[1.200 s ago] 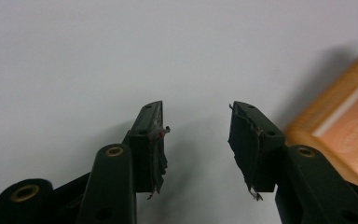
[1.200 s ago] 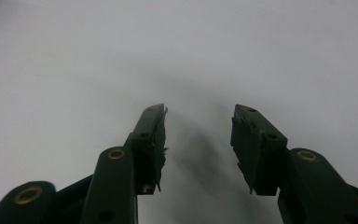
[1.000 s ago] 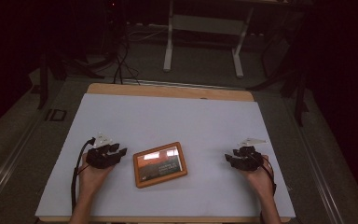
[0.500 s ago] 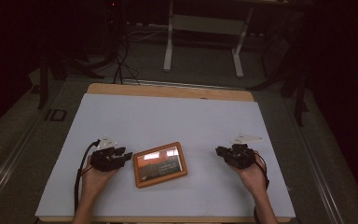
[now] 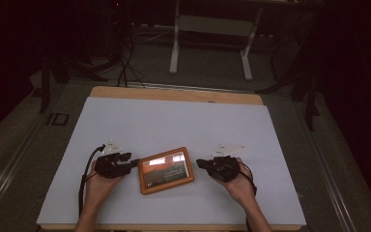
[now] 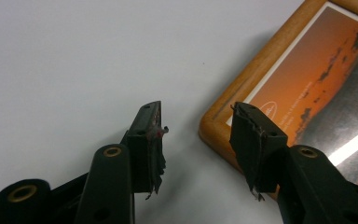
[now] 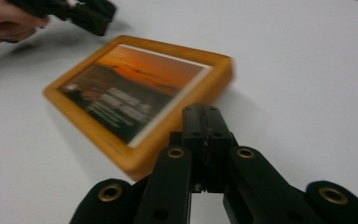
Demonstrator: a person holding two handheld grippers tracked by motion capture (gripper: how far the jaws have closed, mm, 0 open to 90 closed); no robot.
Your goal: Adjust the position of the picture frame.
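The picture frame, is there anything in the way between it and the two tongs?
Nothing visible is. The picture frame lies flat on the white table. The left tongs are open right at its corner, and only bare table lies between the shut right tongs and its other side.

Far half of white mat (image 5: pixel 174 121): bare, free passage.
Centre near edge: picture frame (image 5: pixel 166 170) lies flat (sole obstacle).
Frame flanks: left gripper (image 5: pixel 134 163) and right gripper (image 5: pixel 200 163) close in, little gap.
Outer mat edges: open.
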